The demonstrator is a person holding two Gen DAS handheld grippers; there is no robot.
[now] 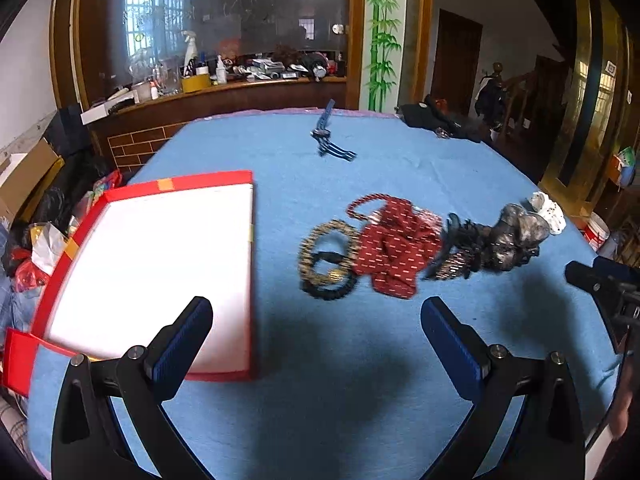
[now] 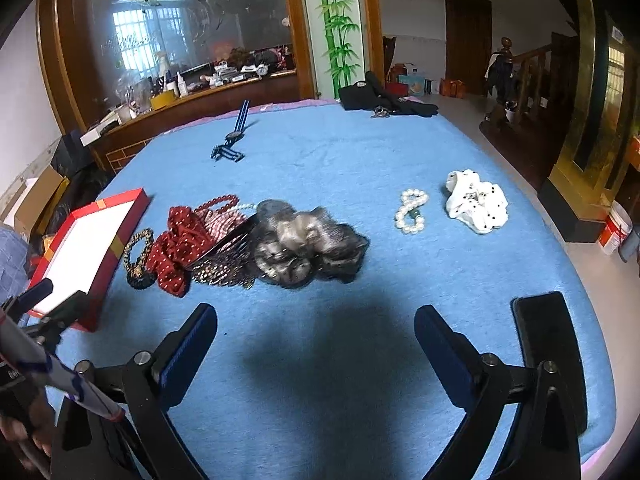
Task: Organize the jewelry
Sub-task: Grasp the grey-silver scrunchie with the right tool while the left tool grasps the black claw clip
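Note:
A red box with a white lining lies at the table's left; it also shows in the right wrist view. A pile lies mid-table: a gold-black bracelet, a red dotted scrunchie, a red bead bracelet, a dark comb clip and a grey scrunchie. A pearl bracelet and a white scrunchie lie to the right. My left gripper is open and empty, hovering before the pile. My right gripper is open and empty, before the grey scrunchie.
The table has a blue cloth. A blue folding stand sits at the far middle and dark clothing at the far edge. A black phone-like slab lies near right. A cluttered counter is behind.

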